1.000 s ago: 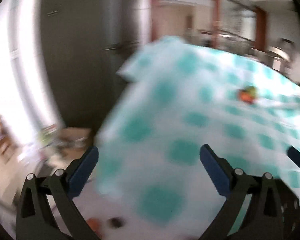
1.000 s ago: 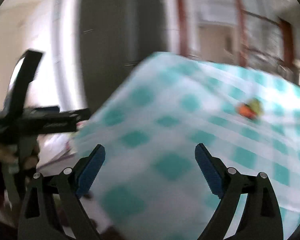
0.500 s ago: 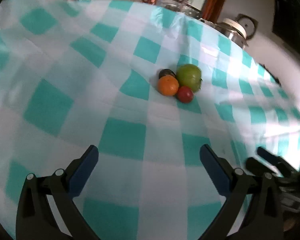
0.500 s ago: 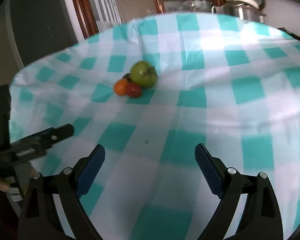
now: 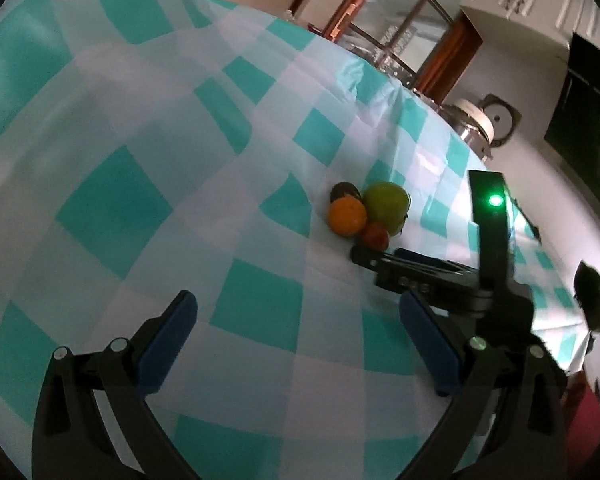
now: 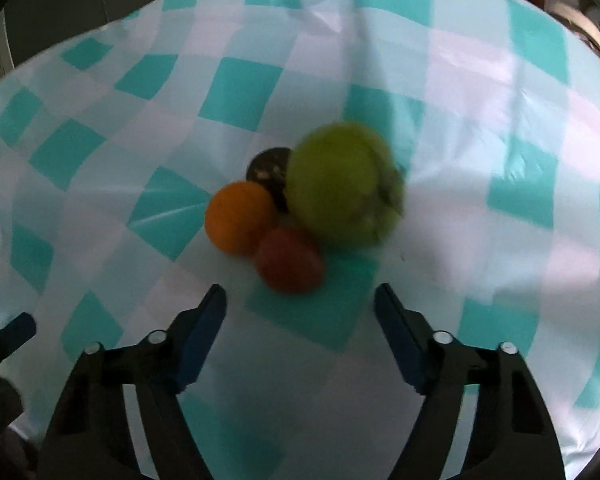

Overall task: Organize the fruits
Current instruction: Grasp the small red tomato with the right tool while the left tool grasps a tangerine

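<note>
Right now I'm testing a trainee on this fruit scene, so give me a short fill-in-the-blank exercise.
1. The biggest fruit in the cluster is ___ in colour.
2. The red fruit lies nearest the ___ gripper.
3. The tablecloth has a ___ pattern.
4. The left gripper holds ___.

Missing words: green; right; checked; nothing

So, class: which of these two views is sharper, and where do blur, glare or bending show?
Left wrist view: sharper; fruit pile crisp, glare on the tablecloth behind it, fisheye bowing the checks. Right wrist view: motion-blurred, green fruit smeared most, image dim; the right tongs are closing, empty.
</note>
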`<state>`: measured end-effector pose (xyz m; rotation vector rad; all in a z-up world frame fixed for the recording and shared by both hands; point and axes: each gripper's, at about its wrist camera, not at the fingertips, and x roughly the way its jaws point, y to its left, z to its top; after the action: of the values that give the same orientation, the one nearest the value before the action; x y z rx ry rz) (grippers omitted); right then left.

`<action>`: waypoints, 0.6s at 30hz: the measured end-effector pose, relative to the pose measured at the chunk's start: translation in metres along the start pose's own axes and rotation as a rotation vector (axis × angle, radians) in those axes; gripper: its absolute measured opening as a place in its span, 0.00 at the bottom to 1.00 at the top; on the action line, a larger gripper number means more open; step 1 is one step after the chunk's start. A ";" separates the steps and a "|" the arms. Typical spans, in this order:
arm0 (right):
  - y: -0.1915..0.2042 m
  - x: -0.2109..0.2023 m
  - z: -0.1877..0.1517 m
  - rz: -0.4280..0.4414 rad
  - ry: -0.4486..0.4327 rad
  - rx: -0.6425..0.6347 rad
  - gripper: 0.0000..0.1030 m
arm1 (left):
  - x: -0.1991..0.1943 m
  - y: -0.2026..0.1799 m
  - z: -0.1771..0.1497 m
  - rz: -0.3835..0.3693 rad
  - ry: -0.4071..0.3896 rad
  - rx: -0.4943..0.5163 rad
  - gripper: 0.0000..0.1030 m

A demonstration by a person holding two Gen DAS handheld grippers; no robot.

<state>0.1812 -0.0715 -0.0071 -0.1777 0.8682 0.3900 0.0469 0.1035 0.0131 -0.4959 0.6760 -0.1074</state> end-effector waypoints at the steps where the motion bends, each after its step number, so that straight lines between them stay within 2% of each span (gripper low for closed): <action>1: 0.002 0.002 0.001 -0.015 0.000 -0.007 0.65 | 0.000 0.000 0.000 -0.004 0.000 -0.004 0.98; 2: 0.003 0.003 0.003 -0.018 -0.005 -0.010 0.59 | 0.000 0.000 0.000 -0.005 0.000 -0.004 0.98; 4: 0.002 0.004 0.005 -0.016 -0.009 -0.006 0.56 | -0.002 -0.001 0.000 -0.002 -0.003 0.005 0.98; 7: 0.001 -0.002 0.001 0.002 -0.023 -0.006 0.33 | -0.002 -0.003 -0.001 0.006 -0.004 0.020 0.98; 12: -0.018 -0.061 -0.041 0.065 -0.138 0.063 0.33 | -0.003 -0.005 -0.002 0.021 0.000 0.034 0.98; 15: -0.037 -0.094 -0.079 0.057 -0.189 0.120 0.33 | 0.001 -0.009 -0.002 0.024 0.023 0.060 0.98; 18: -0.060 -0.108 -0.109 0.055 -0.204 0.199 0.33 | 0.006 -0.015 -0.004 0.031 0.057 0.098 0.98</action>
<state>0.0656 -0.1883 0.0063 0.0690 0.7058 0.3635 0.0495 0.0868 0.0140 -0.3892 0.7300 -0.1247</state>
